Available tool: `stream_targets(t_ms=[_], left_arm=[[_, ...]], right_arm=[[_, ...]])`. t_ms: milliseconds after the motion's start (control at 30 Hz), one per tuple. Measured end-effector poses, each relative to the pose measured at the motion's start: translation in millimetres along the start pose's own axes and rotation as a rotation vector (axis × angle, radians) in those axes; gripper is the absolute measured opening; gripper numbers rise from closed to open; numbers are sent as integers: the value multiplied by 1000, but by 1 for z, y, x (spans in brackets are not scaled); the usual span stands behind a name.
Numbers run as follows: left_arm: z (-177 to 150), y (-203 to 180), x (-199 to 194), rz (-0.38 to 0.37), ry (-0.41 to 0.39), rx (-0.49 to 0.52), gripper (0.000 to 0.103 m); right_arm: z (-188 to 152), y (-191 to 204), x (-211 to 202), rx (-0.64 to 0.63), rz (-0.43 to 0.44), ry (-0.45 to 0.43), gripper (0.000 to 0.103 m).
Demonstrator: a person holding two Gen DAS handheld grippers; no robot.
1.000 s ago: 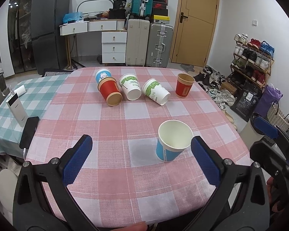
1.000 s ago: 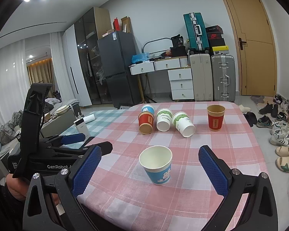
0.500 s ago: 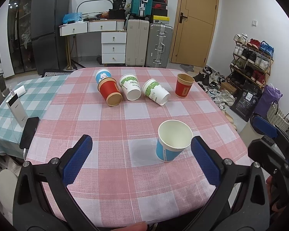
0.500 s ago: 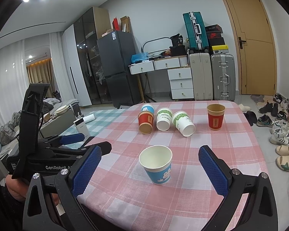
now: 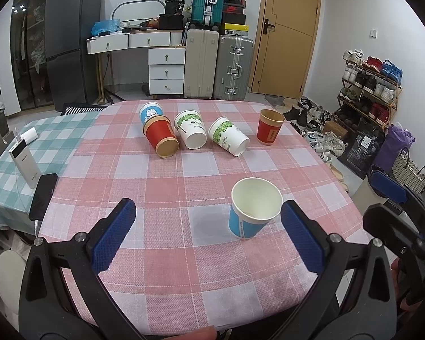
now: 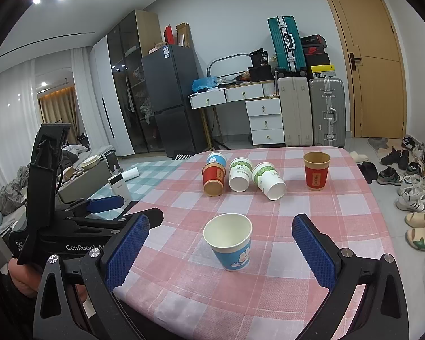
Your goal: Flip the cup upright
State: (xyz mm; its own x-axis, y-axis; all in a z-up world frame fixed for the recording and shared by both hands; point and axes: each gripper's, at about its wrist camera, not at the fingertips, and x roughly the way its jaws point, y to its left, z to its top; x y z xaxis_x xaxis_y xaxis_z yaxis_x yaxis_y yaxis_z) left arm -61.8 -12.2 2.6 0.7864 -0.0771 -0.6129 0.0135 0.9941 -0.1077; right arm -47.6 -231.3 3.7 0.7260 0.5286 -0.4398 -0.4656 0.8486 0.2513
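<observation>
Both grippers hang over the near edge of the pink checked tablecloth (image 5: 167, 187), neither one touching a thing. The left gripper (image 5: 208, 233) has its blue pads spread wide, nothing between them but cloth, and the blue paper cup (image 5: 252, 208) stands upright just off its right pad, up at about one o'clock from the gap. From the right wrist view the right gripper (image 6: 216, 248) is just as wide, and that same blue paper cup (image 6: 229, 240) sits mouth up squarely between its pads, clear of both. Further back, at twelve o'clock, there's a cluster lying on their sides: a red cup (image 5: 161, 137) with its kraft-brown rim toward us, a blue bunny cup (image 5: 150, 112) tucked right behind it and touching, then two white cups with green print, one (image 5: 191, 129) just beside the red, the other (image 5: 229, 137) angled off toward four o'clock. Well right of those, at about one o'clock, a second red cup (image 5: 270, 127) stands upright on its own. Over at nine o'clock, on the green checked cloth (image 5: 56, 138), a white power bank (image 5: 24, 160) stands beside a black phone (image 5: 44, 191) lying flat.
</observation>
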Motion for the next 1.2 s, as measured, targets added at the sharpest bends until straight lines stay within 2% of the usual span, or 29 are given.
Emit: stream_targets(t_ms=[800,1200], left_arm=[[-1,-1,0,1,-2,-1,102],[1,-2,0,25,-3,4,102]], right_arm=[[-2,0,1,8,2,5,103],[-5,2,3,14,-1,9,103]])
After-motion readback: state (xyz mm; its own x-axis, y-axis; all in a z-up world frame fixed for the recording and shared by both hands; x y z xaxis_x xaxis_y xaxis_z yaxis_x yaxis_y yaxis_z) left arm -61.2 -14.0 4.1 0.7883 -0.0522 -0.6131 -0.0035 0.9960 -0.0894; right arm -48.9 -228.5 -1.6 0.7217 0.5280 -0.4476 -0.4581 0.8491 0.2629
